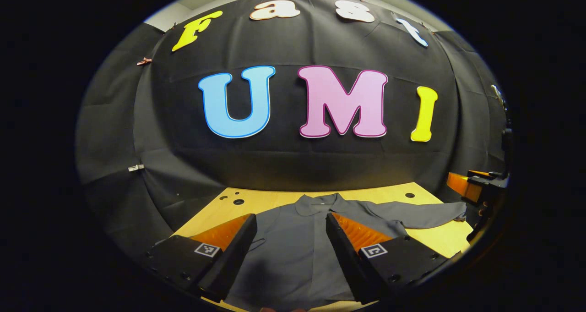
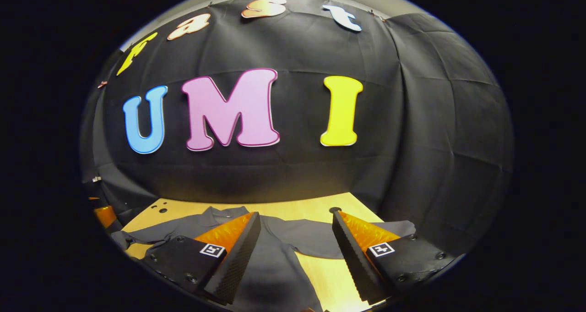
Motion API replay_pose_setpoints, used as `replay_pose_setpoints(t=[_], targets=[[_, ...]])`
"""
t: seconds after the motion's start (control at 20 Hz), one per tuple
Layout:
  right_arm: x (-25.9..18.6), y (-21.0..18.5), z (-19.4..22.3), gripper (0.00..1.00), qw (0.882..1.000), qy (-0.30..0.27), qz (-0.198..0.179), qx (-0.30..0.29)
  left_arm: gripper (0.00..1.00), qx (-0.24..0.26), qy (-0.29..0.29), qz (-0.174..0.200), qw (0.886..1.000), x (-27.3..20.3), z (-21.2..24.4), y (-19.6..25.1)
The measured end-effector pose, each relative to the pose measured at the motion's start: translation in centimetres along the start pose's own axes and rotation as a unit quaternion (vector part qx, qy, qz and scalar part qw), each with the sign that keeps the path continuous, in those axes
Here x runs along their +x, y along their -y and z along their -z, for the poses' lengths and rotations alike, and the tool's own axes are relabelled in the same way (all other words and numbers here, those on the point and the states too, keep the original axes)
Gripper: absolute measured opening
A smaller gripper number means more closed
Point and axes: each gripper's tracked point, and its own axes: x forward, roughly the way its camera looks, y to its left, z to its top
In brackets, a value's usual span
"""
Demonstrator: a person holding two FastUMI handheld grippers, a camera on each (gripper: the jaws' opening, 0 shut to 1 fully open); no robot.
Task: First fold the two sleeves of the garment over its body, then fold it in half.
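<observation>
Nearest in the left gripper view, the left gripper (image 1: 291, 257) hangs above the front of the grey garment (image 1: 297, 238), its jaws spread wide with nothing between them and no finger touching the cloth. In the right gripper view, the right gripper (image 2: 295, 261) is likewise spread wide and empty, poised over the garment's right side where bare wooden table (image 2: 329, 275) shows between its fingers.

Both seem held high and open because no fold has begun: the shirt lies flat, front up, hem toward the near edge and collar (image 1: 320, 202) toward the far wall, which suits taking a sleeve first.

Farther out, the right sleeve (image 1: 421, 213) stretches rightward across the table, unfolded, its cuff reaching near the right edge. In the right gripper view the same sleeve (image 2: 320, 241) crosses just beyond the fingertips, so that gripper looks best placed to pinch it. The left sleeve (image 2: 137, 236) runs off toward the left in that view, also unfolded.

Beyond the collar, the table's far strip carries several dark holes (image 1: 238, 202) before the black cloth wall.
</observation>
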Motion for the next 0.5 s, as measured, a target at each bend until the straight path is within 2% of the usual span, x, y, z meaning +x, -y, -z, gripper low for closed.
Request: replay_pose_setpoints(t=[0.5], targets=[[4.7, 11.6, 2.9, 0.96, 0.990, -0.036, 0.135, 0.026, 0.96, -0.005, -0.024, -0.020, 1.000, 1.2, 1.2, -1.0]])
